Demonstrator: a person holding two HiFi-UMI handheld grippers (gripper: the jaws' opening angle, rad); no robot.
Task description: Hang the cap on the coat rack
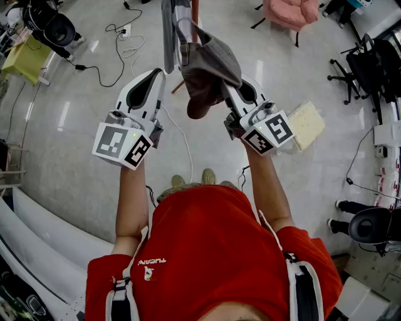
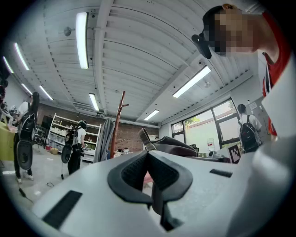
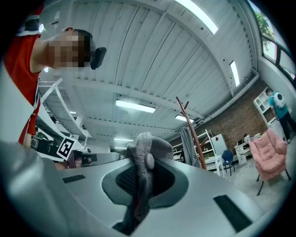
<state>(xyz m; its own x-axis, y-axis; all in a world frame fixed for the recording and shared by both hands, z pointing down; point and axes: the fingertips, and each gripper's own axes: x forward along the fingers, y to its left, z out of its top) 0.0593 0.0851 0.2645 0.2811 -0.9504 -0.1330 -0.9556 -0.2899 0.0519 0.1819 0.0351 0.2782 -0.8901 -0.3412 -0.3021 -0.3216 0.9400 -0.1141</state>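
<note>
The cap (image 1: 210,66), raised beside the coat rack (image 1: 195,11) whose top is cut off, is pinched by the right tool (image 3: 143,169), tips hidden under fabric; the left tool (image 1: 156,76) is closed on nothing.

The person wears a red short-sleeved T-shirt (image 1: 213,251) with small white lettering on the chest, grey-and-black shoulder straps (image 1: 299,282) and pale olive shoes (image 1: 192,179). The left gripper (image 2: 149,159) and right gripper (image 3: 138,172) have smooth white shells, black textured pads, and black-and-white marker cubes (image 1: 122,145).
</note>
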